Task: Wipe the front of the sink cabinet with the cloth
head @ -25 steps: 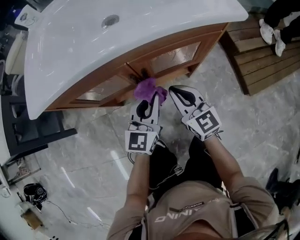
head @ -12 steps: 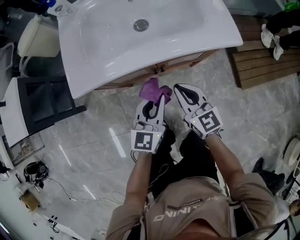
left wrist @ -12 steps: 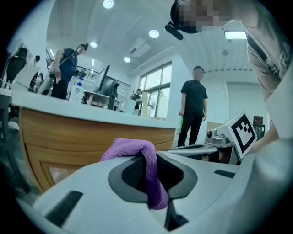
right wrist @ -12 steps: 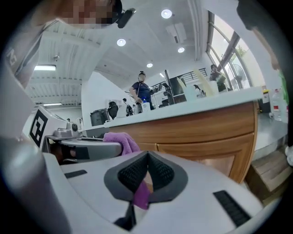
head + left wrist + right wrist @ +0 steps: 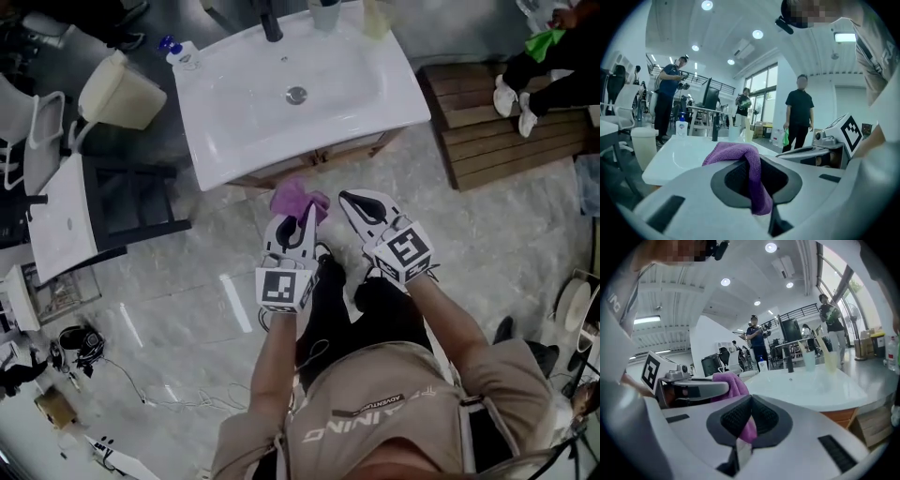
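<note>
We see the left gripper (image 5: 302, 216) clamped shut on a bunched purple cloth (image 5: 296, 197), near the wooden front of the sink cabinet (image 5: 323, 156). Just beside it, the right gripper (image 5: 359, 201) is closed too, a purple sliver between its pads.

Most of the cabinet front (image 5: 361, 148) is hidden beneath the sink (image 5: 234, 103)

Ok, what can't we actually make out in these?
Cabinet front: head view, nearly all hidden under the basin; only a wood strip shows.
Whether the cloth touches the cabinet: head view cannot settle it; the left gripper covers part of it.
Left gripper view: its own body blocks the cabinet.
</note>
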A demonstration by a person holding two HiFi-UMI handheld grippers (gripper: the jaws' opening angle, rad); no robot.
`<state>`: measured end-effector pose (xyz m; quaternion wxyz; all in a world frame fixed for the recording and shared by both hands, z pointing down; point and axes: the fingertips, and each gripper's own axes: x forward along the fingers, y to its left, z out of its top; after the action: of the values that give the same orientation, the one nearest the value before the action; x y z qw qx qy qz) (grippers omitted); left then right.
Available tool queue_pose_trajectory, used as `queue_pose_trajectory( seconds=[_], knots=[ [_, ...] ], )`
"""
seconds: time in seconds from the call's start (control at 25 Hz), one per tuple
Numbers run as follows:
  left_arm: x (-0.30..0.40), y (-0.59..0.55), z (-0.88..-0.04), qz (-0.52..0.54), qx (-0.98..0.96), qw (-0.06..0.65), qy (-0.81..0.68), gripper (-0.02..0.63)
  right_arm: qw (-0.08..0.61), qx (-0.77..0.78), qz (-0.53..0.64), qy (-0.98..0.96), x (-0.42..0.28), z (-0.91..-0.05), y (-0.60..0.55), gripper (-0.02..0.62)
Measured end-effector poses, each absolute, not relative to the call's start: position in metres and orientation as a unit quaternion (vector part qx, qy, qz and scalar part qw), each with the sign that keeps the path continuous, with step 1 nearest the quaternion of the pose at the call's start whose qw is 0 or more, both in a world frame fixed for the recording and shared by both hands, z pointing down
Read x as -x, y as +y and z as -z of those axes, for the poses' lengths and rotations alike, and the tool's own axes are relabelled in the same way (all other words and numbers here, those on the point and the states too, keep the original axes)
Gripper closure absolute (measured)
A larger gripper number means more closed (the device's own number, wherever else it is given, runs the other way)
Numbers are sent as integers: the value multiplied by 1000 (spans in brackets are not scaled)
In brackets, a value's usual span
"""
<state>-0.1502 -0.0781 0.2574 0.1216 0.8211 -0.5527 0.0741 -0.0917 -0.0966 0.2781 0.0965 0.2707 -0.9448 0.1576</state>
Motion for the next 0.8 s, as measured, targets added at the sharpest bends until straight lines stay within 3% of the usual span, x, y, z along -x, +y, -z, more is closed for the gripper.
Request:
queue_pose_trajectory(
  seconds=[0.32, 0.8],
  knots=[
    [156, -42, -160, -60, -811, 132, -567, 569, 110, -260, -152, -947, 72, -182, -59, 584],
    [165, -48, -74, -53, -828, 82, -552, 569, 49, -294, -105, -949, 68, -73, -66, 584]
  ],
)
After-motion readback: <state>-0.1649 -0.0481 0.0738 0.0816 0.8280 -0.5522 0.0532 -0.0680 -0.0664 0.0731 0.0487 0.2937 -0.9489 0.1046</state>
